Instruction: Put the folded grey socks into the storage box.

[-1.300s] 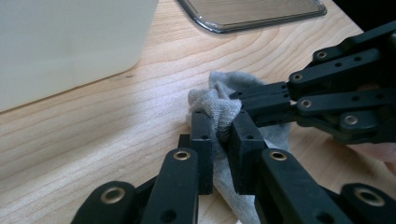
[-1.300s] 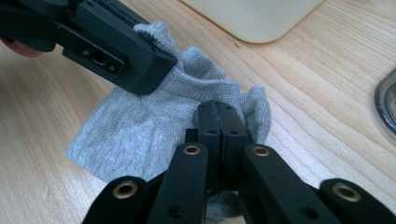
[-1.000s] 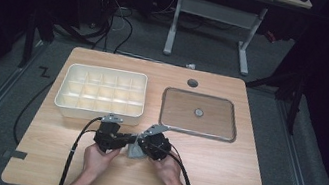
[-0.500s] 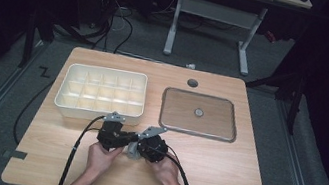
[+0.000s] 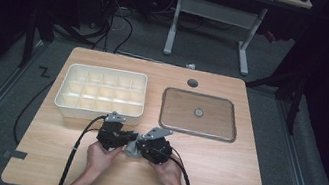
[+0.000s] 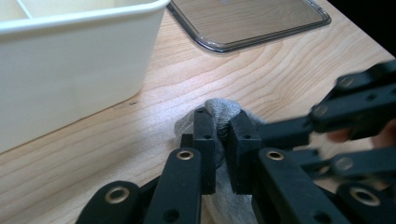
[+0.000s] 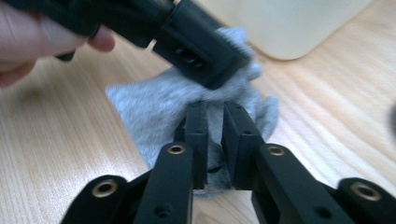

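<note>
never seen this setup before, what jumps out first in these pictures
First, the two black grippers meeting at the near middle of the table: the left gripper pinches a small grey cloth, and the right gripper's jaws, just opening slightly, have cloth between them too. Behind them sit a cream divided box on the left and a clear flat tray to its right.

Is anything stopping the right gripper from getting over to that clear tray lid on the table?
Probably not: the wood between the right gripper and the clear lid is bare. But its jaws have just been opening around a grey cloth.
</note>
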{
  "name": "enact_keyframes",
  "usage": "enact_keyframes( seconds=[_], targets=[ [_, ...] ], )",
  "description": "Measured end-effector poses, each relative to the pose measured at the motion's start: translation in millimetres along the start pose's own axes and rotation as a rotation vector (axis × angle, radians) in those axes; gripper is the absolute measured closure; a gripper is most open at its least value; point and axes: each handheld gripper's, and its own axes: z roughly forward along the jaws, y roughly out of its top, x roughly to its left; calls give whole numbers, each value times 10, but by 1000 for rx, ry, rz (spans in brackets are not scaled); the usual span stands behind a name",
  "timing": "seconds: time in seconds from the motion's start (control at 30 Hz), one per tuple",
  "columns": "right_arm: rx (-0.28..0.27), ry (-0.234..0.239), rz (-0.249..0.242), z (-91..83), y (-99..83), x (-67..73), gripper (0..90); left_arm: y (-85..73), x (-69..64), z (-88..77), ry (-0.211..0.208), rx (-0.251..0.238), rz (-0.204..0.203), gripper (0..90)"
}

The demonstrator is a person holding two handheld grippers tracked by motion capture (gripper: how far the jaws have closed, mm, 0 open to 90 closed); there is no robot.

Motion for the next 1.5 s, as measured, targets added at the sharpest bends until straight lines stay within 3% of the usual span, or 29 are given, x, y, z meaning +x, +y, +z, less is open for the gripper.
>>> enact_keyframes(
  seconds=[0.13, 0.37, 0.47, 0.6, 0.73, 1.07, 1.27, 1.43, 1.5],
  targets=[
    [-17, -24, 17, -79, 6, -11, 762, -1, -30, 7, 12, 3, 10, 839],
    [-32, -86, 106, -228, -105, -56, 552, 6, -43, -17, 28, 6, 13, 839],
    [-26, -85, 157, -224, -150, -80, 484, 6, -57, -13, 30, 3, 9, 839],
    [-9, -75, 170, -163, -162, -81, 461, 10, -74, -10, 27, 8, 13, 839],
    [19, -67, 165, -79, -155, -75, 491, 17, -98, -11, 18, 2, 15, 839],
    [80, -53, 78, 37, -92, -56, 598, 38, -150, -32, -25, -12, 23, 839],
    [82, -38, 23, 82, -42, -38, 648, 106, -159, 9, -41, 2, 70, 838],
    [65, -18, 16, 102, -50, -66, 662, 106, -60, 148, -99, 7, 21, 837],
    [61, -11, 22, 104, -55, -77, 661, 104, -48, 188, -95, 6, 21, 836]
  ],
)
